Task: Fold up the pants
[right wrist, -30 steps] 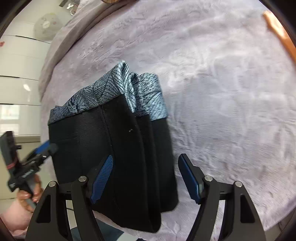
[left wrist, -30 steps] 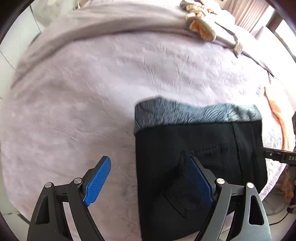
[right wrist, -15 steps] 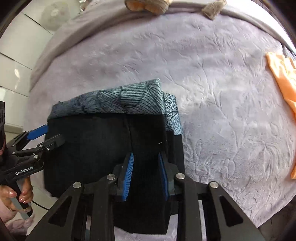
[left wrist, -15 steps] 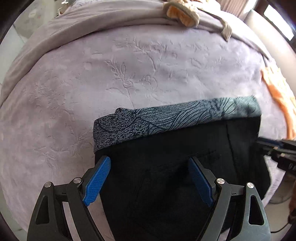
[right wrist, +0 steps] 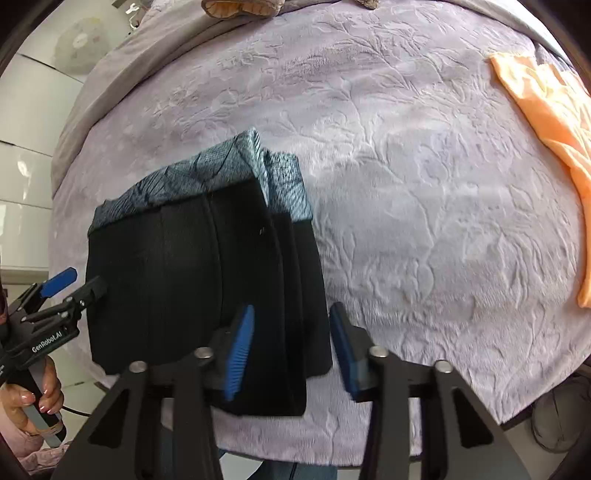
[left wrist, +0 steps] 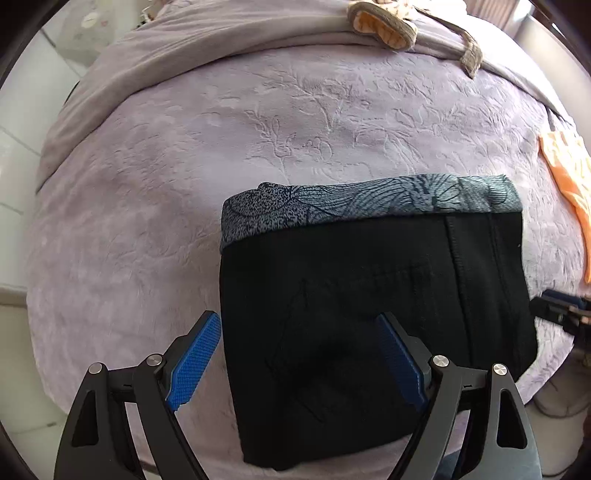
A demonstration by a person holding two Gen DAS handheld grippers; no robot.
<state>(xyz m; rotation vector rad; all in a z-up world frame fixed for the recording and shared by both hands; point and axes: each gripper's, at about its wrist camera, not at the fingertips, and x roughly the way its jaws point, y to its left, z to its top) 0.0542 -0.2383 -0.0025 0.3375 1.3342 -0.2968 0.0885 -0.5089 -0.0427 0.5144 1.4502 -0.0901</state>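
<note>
Folded black pants with patterned grey waistband (left wrist: 373, 302), flat on lilac embossed bed cover (left wrist: 184, 192): right gripper (right wrist: 291, 350) newly reopened (half-wide, released), left gripper (left wrist: 299, 363) wide, empty; fold apparently complete.

A lilac plush bedspread embossed with leaves and flowers (left wrist: 314, 133) covers the bed. Along its far edge lies a taupe folded blanket (left wrist: 207, 48), and on that rests a beige-and-orange padded fabric piece (left wrist: 384, 22) (what it is cannot be told). An orange thin cloth (right wrist: 546, 110) lies flat at the right edge — wrinkled, partly out of view.
</note>
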